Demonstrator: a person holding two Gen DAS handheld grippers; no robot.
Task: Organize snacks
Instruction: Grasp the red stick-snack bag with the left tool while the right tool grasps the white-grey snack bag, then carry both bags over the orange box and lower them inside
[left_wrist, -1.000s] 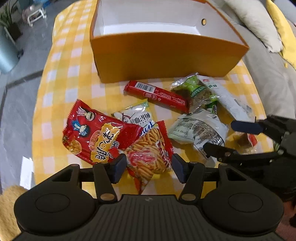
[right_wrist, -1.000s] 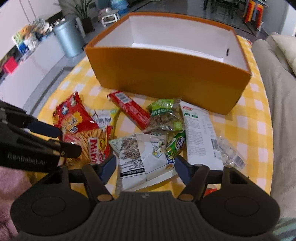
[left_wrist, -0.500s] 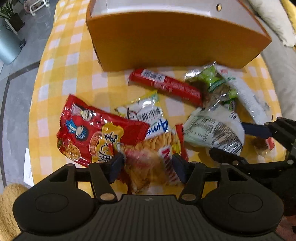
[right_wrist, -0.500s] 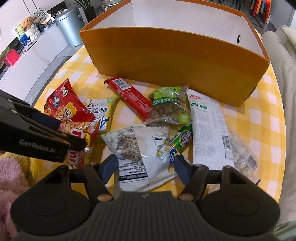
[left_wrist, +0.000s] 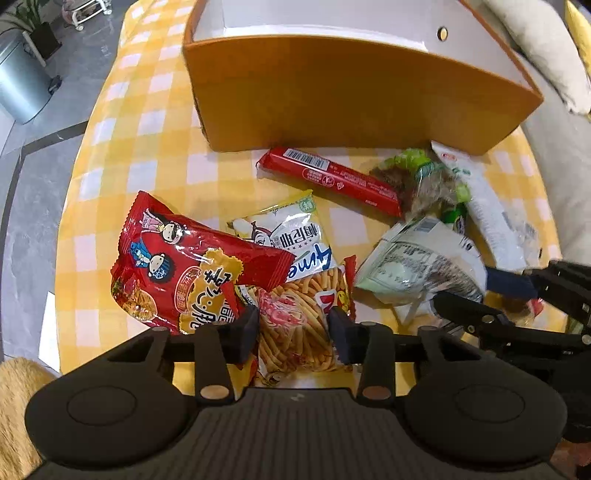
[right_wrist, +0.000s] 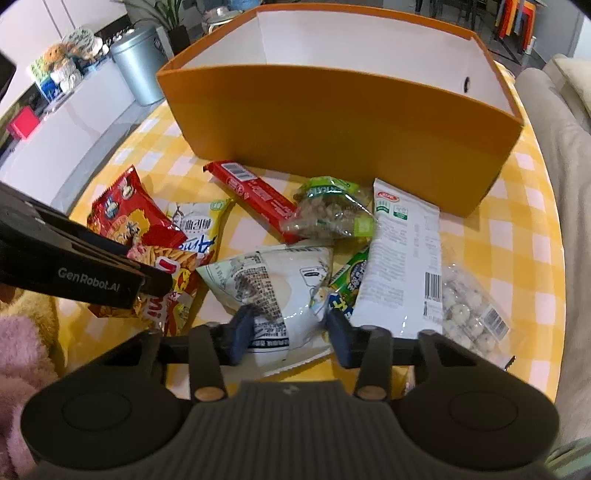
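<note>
An empty orange box (left_wrist: 332, 96) (right_wrist: 332, 114) stands at the back of the yellow checked table. Snack packets lie in front of it. My left gripper (left_wrist: 293, 332) has its fingers around the lower end of a red packet of stick snacks (left_wrist: 303, 314), narrowed onto it. My right gripper (right_wrist: 288, 332) has its fingers around the bottom of a white crisp bag (right_wrist: 280, 288), also narrowed. A large red packet (left_wrist: 177, 266), a white-yellow sachet (left_wrist: 288, 232), a long red bar (left_wrist: 328, 177), a green raisin bag (right_wrist: 328, 218) and a long white packet (right_wrist: 402, 258) lie around.
A clear bag of white sweets (right_wrist: 469, 314) lies at the right near the table edge. A sofa with cushions (left_wrist: 554, 74) is on the right. A metal bin (left_wrist: 18, 81) stands on the floor to the left. A plush toy (right_wrist: 22, 350) sits at the near left.
Both grippers have narrowed their fingers onto the packets between them. The left moved slightly forward over the stick snacks; the right closed in on the white bag.
</note>
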